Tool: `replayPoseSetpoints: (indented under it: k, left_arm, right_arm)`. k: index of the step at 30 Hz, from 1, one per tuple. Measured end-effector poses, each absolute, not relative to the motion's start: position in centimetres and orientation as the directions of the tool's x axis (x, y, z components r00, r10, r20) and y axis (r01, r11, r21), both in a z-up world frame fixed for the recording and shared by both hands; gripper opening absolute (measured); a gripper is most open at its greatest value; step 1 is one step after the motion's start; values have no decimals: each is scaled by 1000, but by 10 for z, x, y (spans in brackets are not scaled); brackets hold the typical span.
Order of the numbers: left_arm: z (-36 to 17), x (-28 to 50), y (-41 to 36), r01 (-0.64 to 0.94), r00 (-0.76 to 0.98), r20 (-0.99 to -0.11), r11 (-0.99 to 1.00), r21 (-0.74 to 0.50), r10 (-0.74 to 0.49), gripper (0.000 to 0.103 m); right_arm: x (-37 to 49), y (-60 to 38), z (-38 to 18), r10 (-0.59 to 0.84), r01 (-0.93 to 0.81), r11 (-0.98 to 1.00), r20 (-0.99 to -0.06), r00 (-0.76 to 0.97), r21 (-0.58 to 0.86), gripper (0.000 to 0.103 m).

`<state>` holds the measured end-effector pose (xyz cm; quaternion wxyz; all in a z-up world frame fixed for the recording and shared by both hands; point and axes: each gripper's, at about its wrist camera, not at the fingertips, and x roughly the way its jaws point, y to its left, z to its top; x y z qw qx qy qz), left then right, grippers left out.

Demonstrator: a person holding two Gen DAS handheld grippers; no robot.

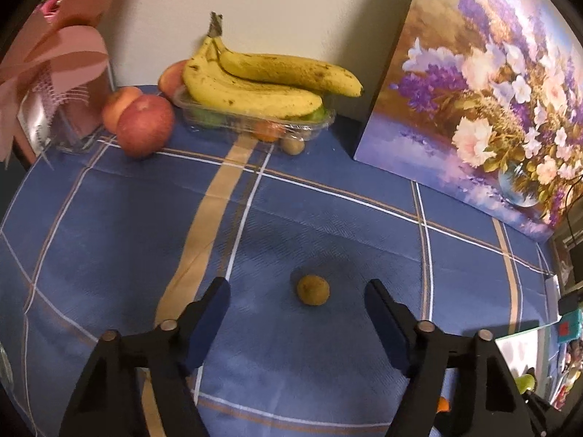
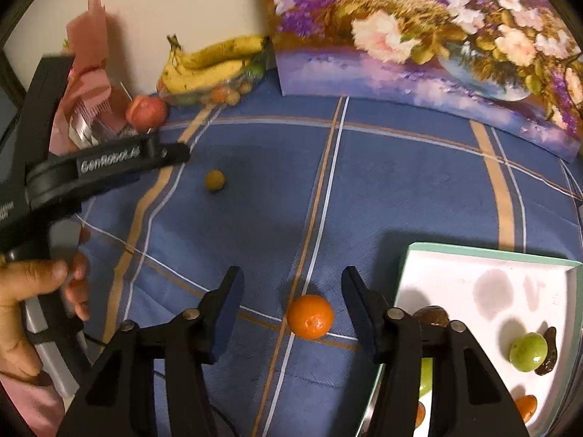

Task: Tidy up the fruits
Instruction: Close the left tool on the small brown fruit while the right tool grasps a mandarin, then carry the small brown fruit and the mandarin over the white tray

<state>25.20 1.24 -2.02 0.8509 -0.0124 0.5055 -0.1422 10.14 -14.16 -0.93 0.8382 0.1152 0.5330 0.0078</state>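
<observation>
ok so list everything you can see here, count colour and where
tablecloth: one, blue plaid, covering the table
bananas: one bunch, yellow, on the clear tray at the back
clear tray: one, by the wall, holding fruit
apples: at least two, red, left of the tray
kiwi: one, brown, loose on the cloth between the left tool's fingers
orange: one, on the cloth between the right tool's fingers
white box: one, teal-edged, right, holding a green fruit
painting: one, flowers, leaning at the back
left tool: open
right tool: open
hand: one, gripping the left tool
</observation>
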Motion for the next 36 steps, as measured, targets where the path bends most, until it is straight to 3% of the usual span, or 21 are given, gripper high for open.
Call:
replayPoseSetpoints:
  k: [10, 17, 20, 36]
  left_arm:
    - [-55, 267, -3, 255, 393, -880, 951, -174, -266, 58]
    - [-71, 269, -5, 261, 363, -882, 941, -215, -302, 28]
    - [-70, 268, -6, 269, 364, -880, 939, -215, -306, 27]
    - [-53, 234, 5, 244, 322, -909, 951, -191, -265, 27]
  right_arm:
    - [109, -133, -54, 103, 104, 984, -945, 311, 142, 51]
    - [109, -135, -64, 104, 105, 985, -953, 286, 139, 43]
    - [109, -135, -66, 97, 106, 985, -954, 285, 132, 38]
    - [93, -143, -31, 99, 118, 982, -936, 338, 147, 37]
